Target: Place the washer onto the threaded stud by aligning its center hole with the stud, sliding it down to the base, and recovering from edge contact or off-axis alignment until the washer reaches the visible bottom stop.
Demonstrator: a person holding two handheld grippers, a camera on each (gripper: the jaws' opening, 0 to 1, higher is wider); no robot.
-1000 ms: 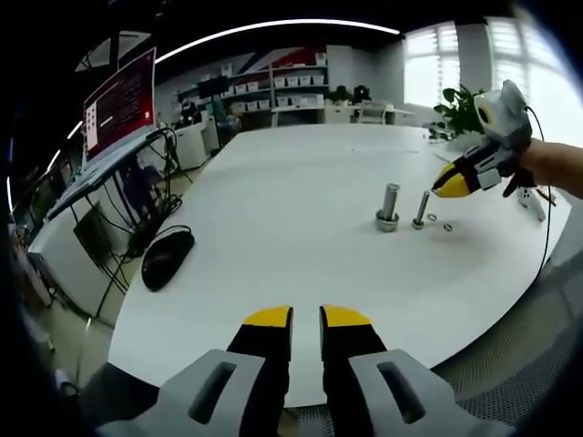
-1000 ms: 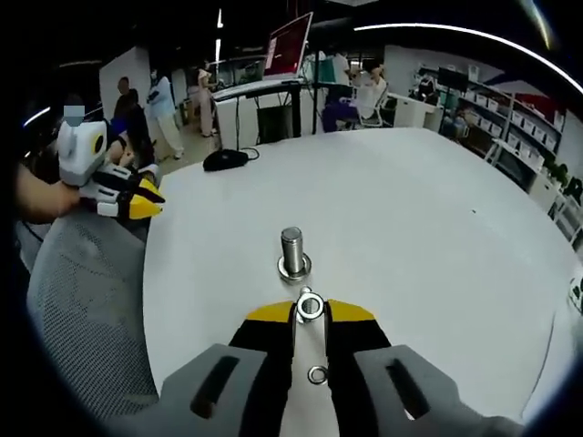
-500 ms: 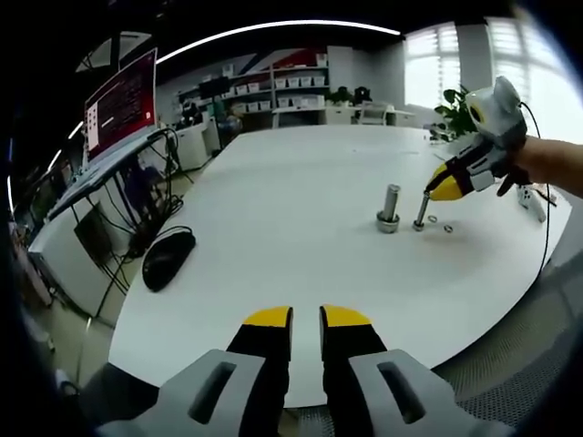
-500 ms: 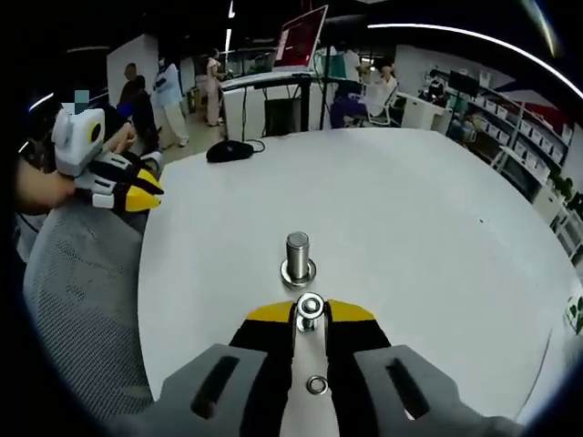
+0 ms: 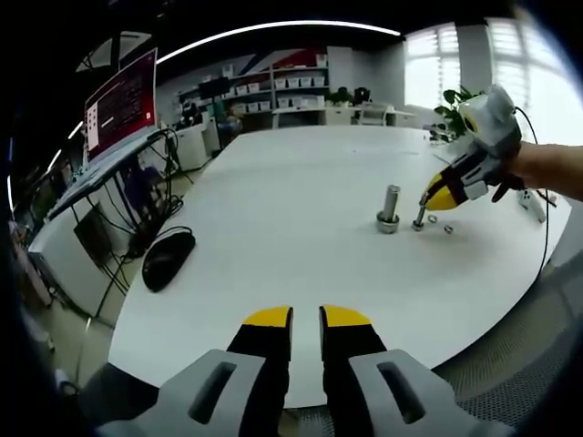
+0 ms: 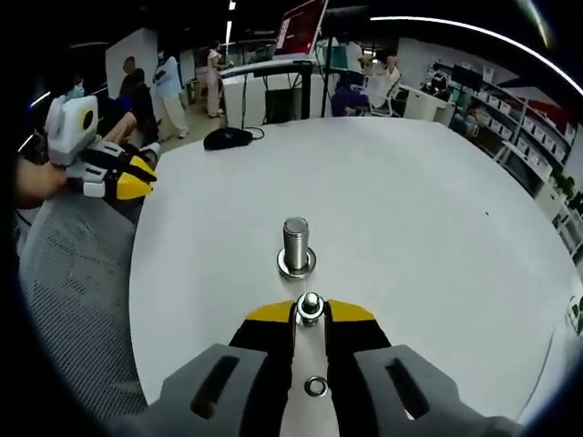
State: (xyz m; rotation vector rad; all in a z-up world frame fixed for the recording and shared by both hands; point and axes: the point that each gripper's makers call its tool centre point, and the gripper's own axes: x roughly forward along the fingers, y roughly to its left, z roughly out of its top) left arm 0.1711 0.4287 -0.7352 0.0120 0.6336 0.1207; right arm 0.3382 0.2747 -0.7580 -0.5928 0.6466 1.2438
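A thin threaded stud [image 5: 420,217] stands upright on the white table [image 5: 273,209], right of a thicker bolt [image 5: 389,208]. My right gripper [image 5: 430,198] comes in from the right, its yellow tips meeting the stud's top. In the right gripper view, that gripper [image 6: 310,309] is shut on a small washer [image 6: 310,307], held flat between its tips. The stud below is mostly hidden. The thick bolt [image 6: 296,246] stands just beyond, with a washer at its base. My left gripper [image 5: 306,317] hangs over the near table edge, jaws nearly together, holding nothing. It also appears as the left gripper [image 6: 137,177] at far left.
Two loose washers [image 5: 447,228] lie right of the stud, and one washer [image 6: 315,387] shows between my right jaws. A black mouse [image 5: 167,257] lies at the table's left edge. Mesh chair seats [image 6: 73,300] flank the table. A red-lit monitor [image 5: 118,105] and people stand beyond.
My right gripper has come down and slightly left with the washer, from above and beside the stud's top to touching it. The left gripper has stayed put.
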